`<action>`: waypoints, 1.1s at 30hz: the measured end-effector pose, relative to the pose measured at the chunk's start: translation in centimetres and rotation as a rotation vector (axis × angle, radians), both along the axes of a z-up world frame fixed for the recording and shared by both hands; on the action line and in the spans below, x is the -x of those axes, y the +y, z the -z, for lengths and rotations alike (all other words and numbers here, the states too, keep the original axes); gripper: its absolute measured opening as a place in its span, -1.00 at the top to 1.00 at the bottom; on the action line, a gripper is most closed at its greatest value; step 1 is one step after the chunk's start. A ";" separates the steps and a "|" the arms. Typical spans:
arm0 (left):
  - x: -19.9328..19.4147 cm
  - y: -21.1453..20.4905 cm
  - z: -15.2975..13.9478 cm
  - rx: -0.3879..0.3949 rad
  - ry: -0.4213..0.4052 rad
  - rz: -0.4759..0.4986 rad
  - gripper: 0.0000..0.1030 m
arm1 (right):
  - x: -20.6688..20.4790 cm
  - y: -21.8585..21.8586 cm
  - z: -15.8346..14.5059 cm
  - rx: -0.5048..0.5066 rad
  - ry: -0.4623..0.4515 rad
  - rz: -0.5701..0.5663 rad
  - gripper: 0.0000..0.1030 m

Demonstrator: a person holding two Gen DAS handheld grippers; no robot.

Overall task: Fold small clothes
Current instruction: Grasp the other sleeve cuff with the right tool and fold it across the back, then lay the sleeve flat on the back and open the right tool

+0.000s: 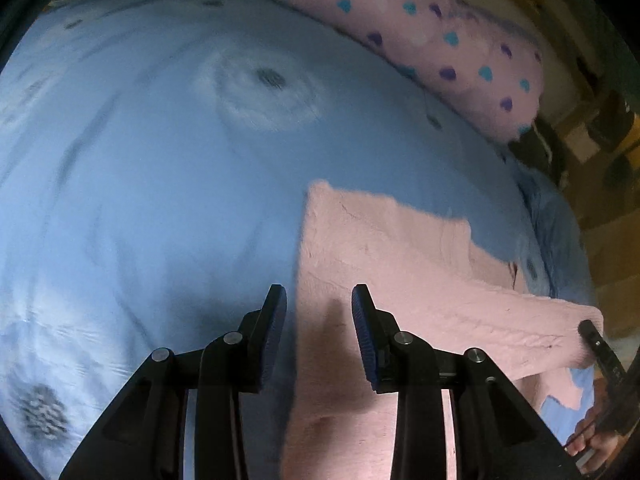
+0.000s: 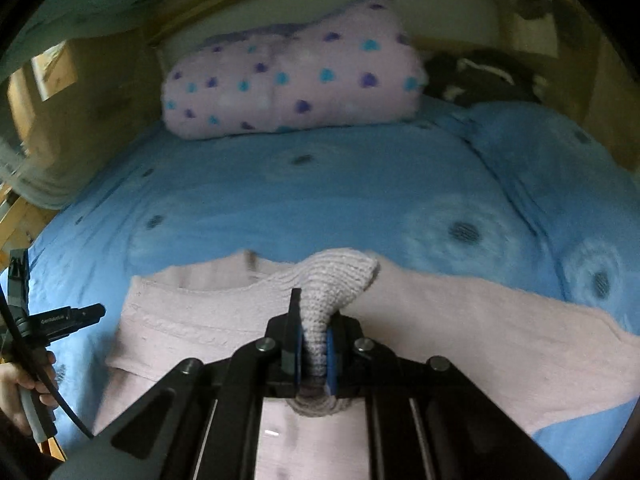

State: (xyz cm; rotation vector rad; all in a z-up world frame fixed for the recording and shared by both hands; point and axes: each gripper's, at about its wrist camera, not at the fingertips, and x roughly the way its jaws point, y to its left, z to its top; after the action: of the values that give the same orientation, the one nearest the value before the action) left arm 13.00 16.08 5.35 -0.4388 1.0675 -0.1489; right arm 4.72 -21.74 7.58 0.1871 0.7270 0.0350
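A pink knit sweater (image 2: 460, 328) lies spread on the blue bedspread (image 2: 320, 184). The right gripper (image 2: 314, 344) pinches its cuff; the left gripper (image 1: 319, 320) hovers slightly parted, apparently empty. Behind the sweater sits a dotted pillow (image 2: 288, 88).

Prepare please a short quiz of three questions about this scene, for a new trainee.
1. True or false: the right tool is shut on the cuff of the pink sweater's sleeve.
2. The left tool is:
A. shut on the sleeve
B. not gripping anything, above the sweater's edge
C. gripping the spotted pink blanket
3. Fill in: the sweater lies on a ____ bed cover.

Key
1. True
2. B
3. blue
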 end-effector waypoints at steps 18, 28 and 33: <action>-0.9 -5.3 2.4 -0.139 -0.005 0.069 0.75 | -1.3 -5.4 10.7 0.010 0.275 0.092 -0.01; 1.9 -9.1 0.2 -0.225 -0.046 0.147 0.74 | -1.0 -5.1 10.1 0.029 0.264 0.158 -0.24; 3.9 -11.8 0.2 -0.258 -0.069 0.255 0.74 | 0.2 -4.1 8.7 0.075 0.232 0.196 -0.24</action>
State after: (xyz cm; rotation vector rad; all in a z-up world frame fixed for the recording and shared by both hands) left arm 9.10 4.25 5.15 -0.0632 1.0554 -0.2474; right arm 4.53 -25.83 -1.16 0.1917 0.9365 -0.2031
